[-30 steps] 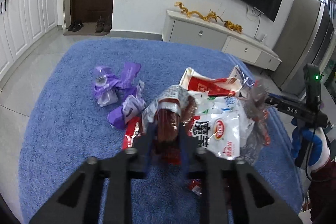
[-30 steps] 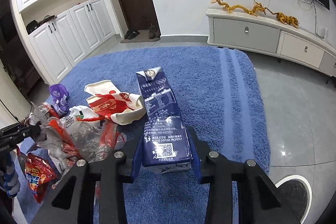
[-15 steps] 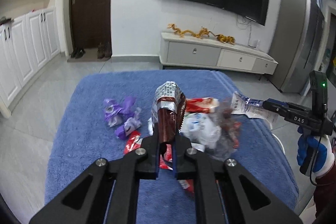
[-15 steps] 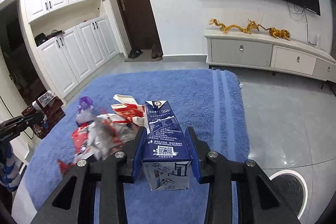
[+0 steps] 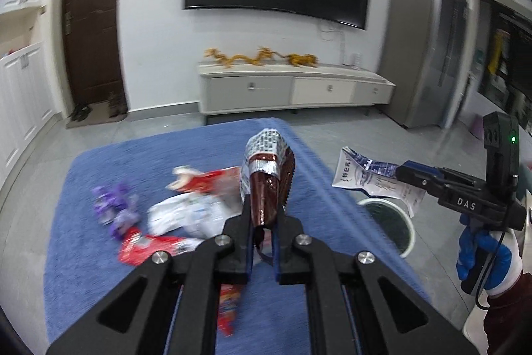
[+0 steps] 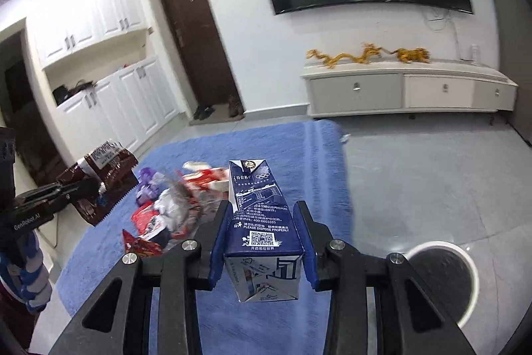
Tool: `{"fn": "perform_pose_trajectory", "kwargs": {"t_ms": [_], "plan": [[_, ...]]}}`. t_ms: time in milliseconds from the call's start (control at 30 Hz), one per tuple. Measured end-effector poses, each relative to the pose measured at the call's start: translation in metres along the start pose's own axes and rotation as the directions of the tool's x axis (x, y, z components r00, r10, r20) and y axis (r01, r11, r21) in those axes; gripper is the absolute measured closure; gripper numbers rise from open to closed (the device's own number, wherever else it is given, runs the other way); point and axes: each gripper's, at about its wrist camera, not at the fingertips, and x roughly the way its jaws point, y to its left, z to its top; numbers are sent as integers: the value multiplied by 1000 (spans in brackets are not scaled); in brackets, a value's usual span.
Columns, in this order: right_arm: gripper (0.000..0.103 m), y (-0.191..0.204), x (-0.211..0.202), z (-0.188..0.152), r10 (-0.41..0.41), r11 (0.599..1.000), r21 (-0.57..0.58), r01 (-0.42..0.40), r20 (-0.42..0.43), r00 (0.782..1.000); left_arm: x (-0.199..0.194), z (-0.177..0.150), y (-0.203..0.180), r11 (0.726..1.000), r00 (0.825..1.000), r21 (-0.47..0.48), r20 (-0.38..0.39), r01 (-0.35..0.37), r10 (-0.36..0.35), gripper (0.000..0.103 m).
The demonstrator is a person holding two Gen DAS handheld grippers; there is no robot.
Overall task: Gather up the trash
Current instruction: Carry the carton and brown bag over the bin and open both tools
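Observation:
My left gripper [image 5: 262, 222] is shut on a brown and silver snack bag [image 5: 267, 178] and holds it high above the blue rug [image 5: 83, 242]. My right gripper [image 6: 262, 222] is shut on a dark blue milk carton [image 6: 257, 215], also lifted. The carton [image 5: 372, 177] and right gripper show at the right of the left wrist view, above a white-rimmed trash bin [image 5: 387, 222]. The bin [image 6: 442, 275] lies low right in the right wrist view. The snack bag [image 6: 99, 178] shows at the left there.
A pile of wrappers lies on the rug: red bags [image 5: 153, 250], white bags [image 5: 189, 215], purple wrappers [image 5: 116, 208]. A TV cabinet [image 5: 292, 88] stands at the far wall. White cupboards [image 6: 109, 108] and a brown door [image 6: 196, 39] are left. Grey floor surrounds the rug.
Both grippers have risen and drawn back from the pile, carrying the snack bag and the carton. The views have swung to the right, and the trash bin has come into view.

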Motion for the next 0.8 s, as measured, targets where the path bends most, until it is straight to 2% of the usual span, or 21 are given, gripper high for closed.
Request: {"fn": "perform_pose_trajectory", "kwargs": {"t_ms": [133,267,367,567,800], "plan": [[67,-43,-26,-7,-95,994,57,94,25,995,30,14,-49,995,996,55,-32,86,-84,95],[67,-92,-34,-21,-207,971,120,206,-2,978,79,26,-107,975,978,111,-103,190,-179,95],[67,-140,-27,-41,-282,939,186,290,-68,957,127,29,-158,954,954,140,-183,265,-238,95],[67,-213,8,-75,-344,886,255,388,-200,917,212,21,-227,937,923,170,-294,305,-247,92],[67,-270,55,-109,-344,853,301,425,-288,894,281,5,-268,929,879,129,-391,348,-275,92]]}}
